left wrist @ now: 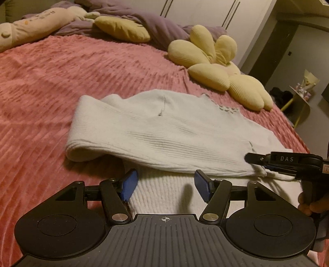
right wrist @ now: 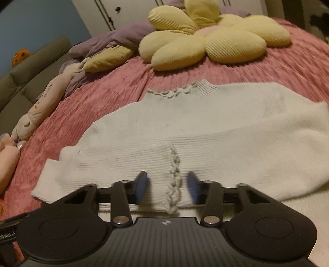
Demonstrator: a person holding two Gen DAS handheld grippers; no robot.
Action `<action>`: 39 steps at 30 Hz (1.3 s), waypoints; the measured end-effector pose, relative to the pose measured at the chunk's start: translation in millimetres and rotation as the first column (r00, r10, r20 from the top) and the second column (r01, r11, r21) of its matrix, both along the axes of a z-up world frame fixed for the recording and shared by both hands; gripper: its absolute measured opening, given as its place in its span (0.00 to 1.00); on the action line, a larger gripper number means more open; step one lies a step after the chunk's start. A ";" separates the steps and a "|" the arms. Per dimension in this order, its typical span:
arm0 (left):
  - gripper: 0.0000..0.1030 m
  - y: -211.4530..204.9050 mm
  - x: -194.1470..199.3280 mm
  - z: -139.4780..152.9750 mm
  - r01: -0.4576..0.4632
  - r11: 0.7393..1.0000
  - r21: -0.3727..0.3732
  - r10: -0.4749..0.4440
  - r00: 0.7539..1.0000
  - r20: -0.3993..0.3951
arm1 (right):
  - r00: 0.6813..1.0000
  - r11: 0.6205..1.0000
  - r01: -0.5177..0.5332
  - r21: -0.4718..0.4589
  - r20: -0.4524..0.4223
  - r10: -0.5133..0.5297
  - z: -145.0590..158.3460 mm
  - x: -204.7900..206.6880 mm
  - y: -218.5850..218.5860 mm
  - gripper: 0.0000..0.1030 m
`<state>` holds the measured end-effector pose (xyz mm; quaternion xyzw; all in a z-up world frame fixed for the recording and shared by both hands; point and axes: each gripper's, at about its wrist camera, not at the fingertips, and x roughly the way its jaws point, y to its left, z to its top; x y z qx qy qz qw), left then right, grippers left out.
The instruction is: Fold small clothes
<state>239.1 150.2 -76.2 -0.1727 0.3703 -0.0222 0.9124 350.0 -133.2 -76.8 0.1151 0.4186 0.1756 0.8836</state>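
Observation:
A white knit sweater (left wrist: 164,131) lies on the pink bedspread (left wrist: 41,86), with both sleeves folded across its body. My left gripper (left wrist: 164,188) is open and empty, its blue pads just above the sweater's near hem. My right gripper (right wrist: 167,188) is open, its pads either side of the ruffled cuffs (right wrist: 174,180) where the two sleeves meet. It also shows in the left wrist view (left wrist: 257,162), at the sweater's right edge. The sweater (right wrist: 195,127) fills the middle of the right wrist view, collar pointing away.
A yellow flower-shaped cushion (left wrist: 218,67) lies beyond the sweater, also in the right wrist view (right wrist: 205,37). A long cream plush toy (left wrist: 37,26) and a purple blanket (left wrist: 144,18) lie at the far side. The bed's right edge (left wrist: 298,131) drops off towards a small side table (left wrist: 302,98).

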 end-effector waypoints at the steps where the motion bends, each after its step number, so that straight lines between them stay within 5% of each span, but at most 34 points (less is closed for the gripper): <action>1: 0.64 1.4 -1.2 0.6 -0.007 1.000 -0.003 0.007 1.000 0.002 | 1.000 1.000 -0.004 -0.005 0.005 0.004 0.5 0.5 1.6 0.11; 5: 0.62 7.1 5.0 3.3 -0.037 0.999 0.029 0.037 0.999 -0.015 | 0.984 0.998 0.055 -0.038 0.170 -0.048 26.8 -12.0 -10.5 0.06; 8: 0.59 11.5 13.5 2.9 -0.056 0.998 0.040 0.057 0.998 -0.020 | 0.938 0.972 0.218 -0.092 0.295 -0.183 43.0 -23.1 -36.9 0.07; 13: 0.57 5.3 32.9 0.5 -0.045 0.997 0.070 0.047 0.998 -0.032 | 0.932 0.932 0.345 -0.109 0.157 -0.327 15.0 -16.8 -87.1 0.07; 20: 0.54 0.9 50.8 -1.5 -0.046 0.993 0.110 0.050 0.998 -0.037 | 0.941 0.940 0.333 0.074 0.036 -0.336 2.5 -15.9 -114.3 0.17; 23: 0.52 1.8 56.0 -2.6 -0.052 0.992 0.119 0.058 0.997 -0.044 | 0.954 0.954 0.296 0.051 0.028 -0.298 1.2 -11.9 -108.7 0.18; 26: 0.48 2.6 58.3 0.4 -0.059 0.991 0.122 0.064 0.997 -0.039 | 0.960 0.961 0.276 0.002 0.045 -0.276 5.1 -8.5 -104.6 0.06; 32: 0.47 0.9 59.0 3.2 -0.040 0.991 0.130 0.045 0.998 -0.035 | 0.905 0.907 0.396 -0.143 0.230 -0.359 22.8 -17.1 -109.7 0.06; 39: 0.51 3.4 56.3 -0.9 -0.044 0.991 0.129 0.051 0.997 -0.054 | 0.920 0.905 0.385 -0.183 0.146 -0.362 3.8 -6.5 -125.6 0.07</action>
